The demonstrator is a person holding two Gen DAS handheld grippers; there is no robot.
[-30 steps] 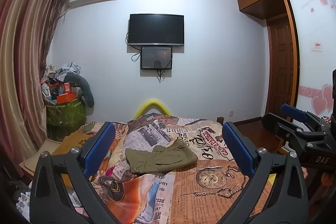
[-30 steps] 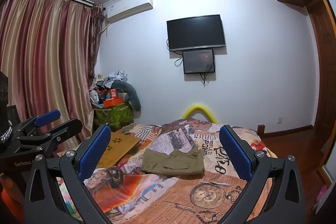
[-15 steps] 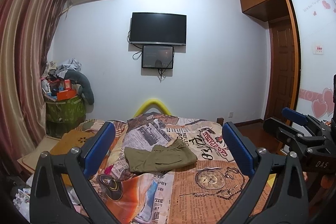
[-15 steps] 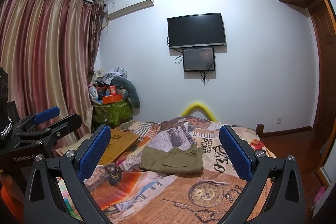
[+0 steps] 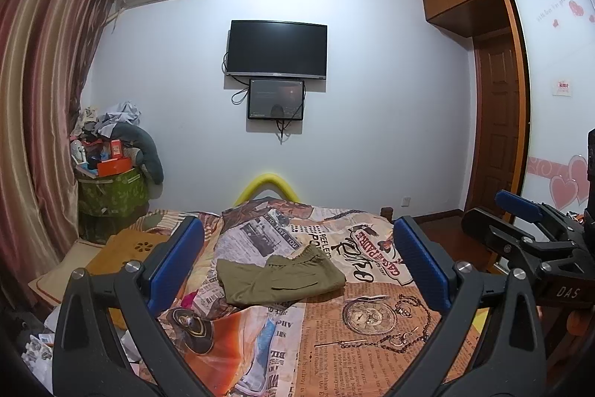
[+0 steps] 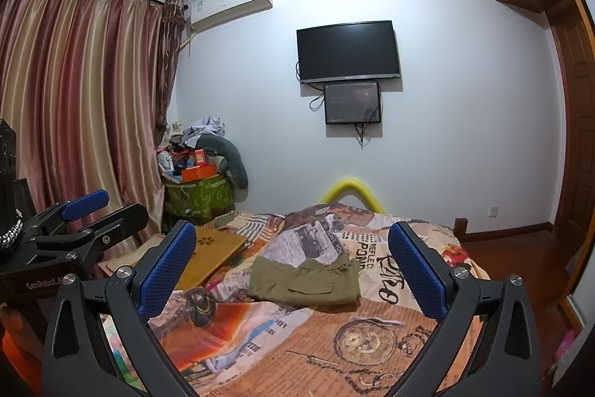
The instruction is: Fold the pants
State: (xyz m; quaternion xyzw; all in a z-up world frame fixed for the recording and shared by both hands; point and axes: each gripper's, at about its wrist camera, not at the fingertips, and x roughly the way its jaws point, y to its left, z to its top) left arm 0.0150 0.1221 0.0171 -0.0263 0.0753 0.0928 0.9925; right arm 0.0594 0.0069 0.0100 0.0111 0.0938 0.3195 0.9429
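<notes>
Olive-green pants [image 5: 279, 278] lie folded into a compact rectangle in the middle of the bed, also seen in the right wrist view [image 6: 305, 279]. My left gripper [image 5: 297, 259] is open, held up and back from the bed with nothing between its blue pads. My right gripper [image 6: 293, 259] is open too, equally far from the pants. Each gripper shows in the other's view: the right gripper [image 5: 528, 233] at the right edge, the left gripper [image 6: 81, 214] at the left edge.
The bed wears a newspaper-print cover [image 5: 372, 315]. A wooden lap tray [image 6: 212, 255] lies at its left side. A cluttered green bin [image 5: 111, 188] stands by the striped curtain [image 6: 74, 99]. A TV [image 5: 277, 49] hangs on the far wall; a wooden door [image 5: 494, 121] is at right.
Both grippers have tilted slightly upward and drawn back a little, so the pants sit lower in view. The pants have not moved.
</notes>
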